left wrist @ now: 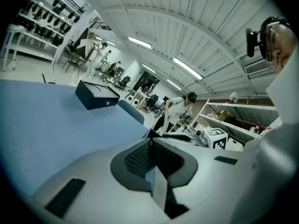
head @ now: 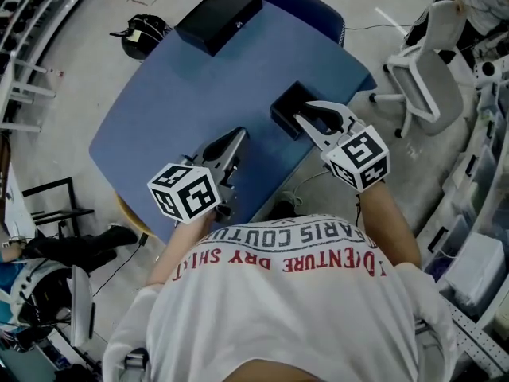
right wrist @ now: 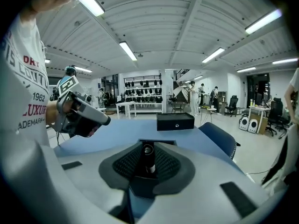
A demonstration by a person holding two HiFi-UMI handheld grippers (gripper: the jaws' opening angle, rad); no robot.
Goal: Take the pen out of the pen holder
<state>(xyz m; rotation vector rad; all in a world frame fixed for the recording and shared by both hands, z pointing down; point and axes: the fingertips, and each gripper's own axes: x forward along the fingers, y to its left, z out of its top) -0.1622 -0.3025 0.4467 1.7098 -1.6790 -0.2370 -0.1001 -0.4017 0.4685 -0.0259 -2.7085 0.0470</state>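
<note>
**R gripper on pen at holder**

L gripper (head: 238, 134) over the tabletop's (head: 159, 126) near edge, fingers together, nothing btwn them. R gripper (right wrist: 148, 146) at the pen holder (head: 286, 106) by the tabletop's right edge, fingers narrow, pads pressed on the pen (right wrist: 148, 158), which stands upright. Pen's lower end hidden, can't tell how deep it sits. Black box (head: 219, 16) at far edge.

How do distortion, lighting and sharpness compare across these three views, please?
Head view: mild wide-angle bending, even light, the blue table sharp. Left gripper view: strong fisheye curving, dark corners, soft foreground. Right gripper view: the same fisheye, ceiling lights glaring, the pen dark between the jaws.
</note>
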